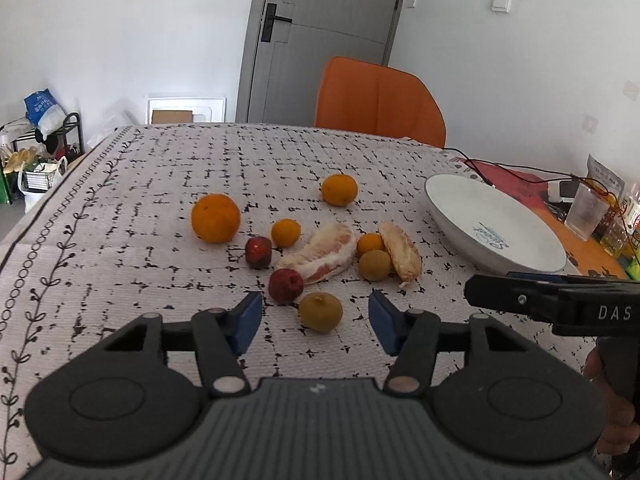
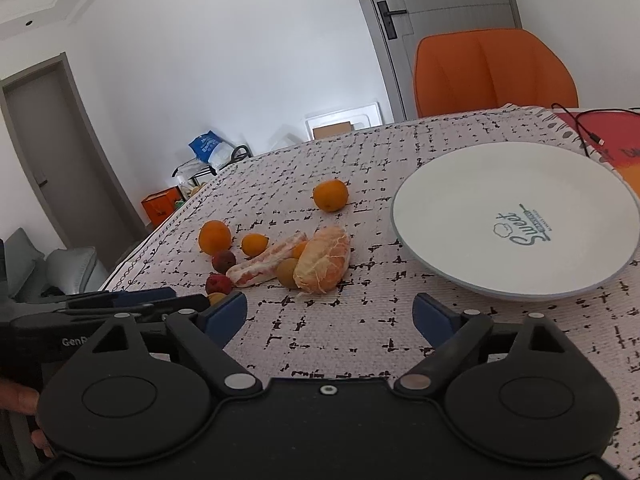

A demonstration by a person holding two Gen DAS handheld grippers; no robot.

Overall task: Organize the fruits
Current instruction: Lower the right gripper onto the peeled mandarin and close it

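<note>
Left gripper point(image 1: 315, 322): my jaws stand apart with nothing pinched; the blue pads flank the nearest yellow-brown fruit point(image 1: 320, 312) without touching it.
Right gripper point(image 2: 330, 320): I see it spread wide over bare tablecloth point(image 2: 360, 340), holding nothing; the peeled segment point(image 2: 322, 260) lies just ahead of it.
Fruit cluster: loose on the cloth, left of the white plate point(image 2: 516, 216) and apart from it; the plate is empty.
Large orange point(image 1: 215, 218): smooth, round, at the cluster's left edge.
Far orange point(image 1: 339, 189): alone, behind the rest.
Small oranges: one point(image 1: 285, 232) beside a dark red fruit point(image 1: 258, 252), another point(image 1: 370, 243) wedged between the two peeled pieces.
Pomelo wedge point(image 1: 320, 260): curved, pinkish flesh with white pith; it looks soft.
Second red fruit point(image 1: 285, 285): just beside the nearest yellow-brown fruit, touching or nearly so.
Second yellow-brown fruit point(image 1: 375, 265): pressed against the peeled segment.
Risk, roll-away: I judge the round target may squirt out of the pads if I close off-centre, since it sits free on flat cloth.
Risk, neighbour knock: the left pad would pass close to the red fruit and could nudge it.
Risk, crushing: peeled flesh could tear under a firm squeeze.
Risk, collision: both tools converge on one small cluster; the right one already crosses the left view's edge.
</note>
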